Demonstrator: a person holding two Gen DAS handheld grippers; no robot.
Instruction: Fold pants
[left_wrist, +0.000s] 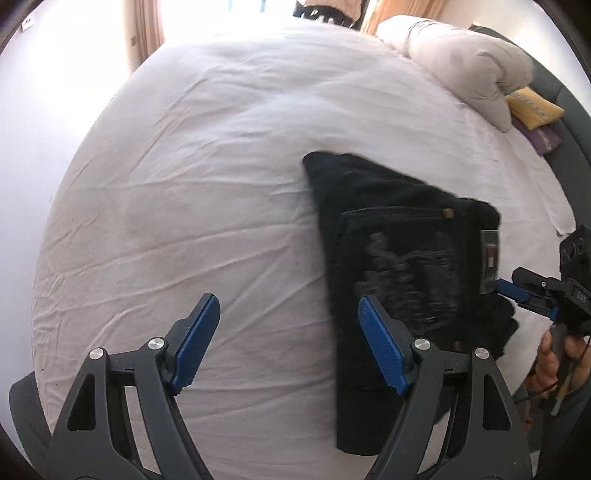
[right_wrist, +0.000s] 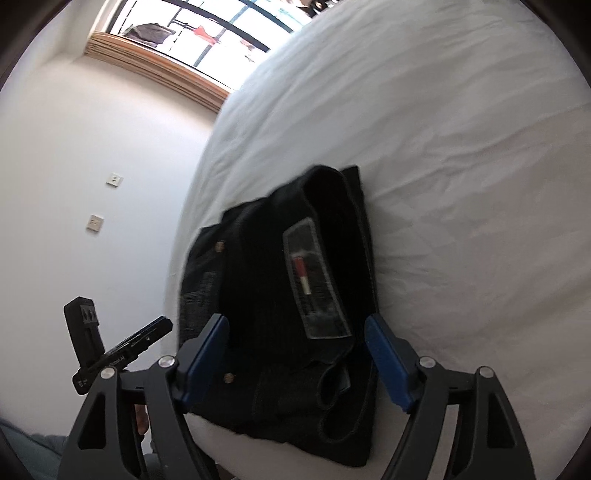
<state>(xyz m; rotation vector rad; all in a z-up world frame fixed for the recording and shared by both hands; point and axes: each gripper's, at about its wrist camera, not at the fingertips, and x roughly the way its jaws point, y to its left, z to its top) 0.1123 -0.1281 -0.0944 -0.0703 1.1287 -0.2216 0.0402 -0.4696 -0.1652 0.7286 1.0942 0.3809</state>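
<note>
On the bed, covered with a wrinkled white sheet, the black pants lie folded into a thick rectangle at its near right side. Both tongs are wide open and empty: left tongs, right tongs.

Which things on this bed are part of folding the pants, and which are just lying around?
Part of the job: the black pants, already folded into a compact stack; the left gripper and right gripper, both open.

Just lying about: white duvet, yellow pouch, purple item beside it.
</note>
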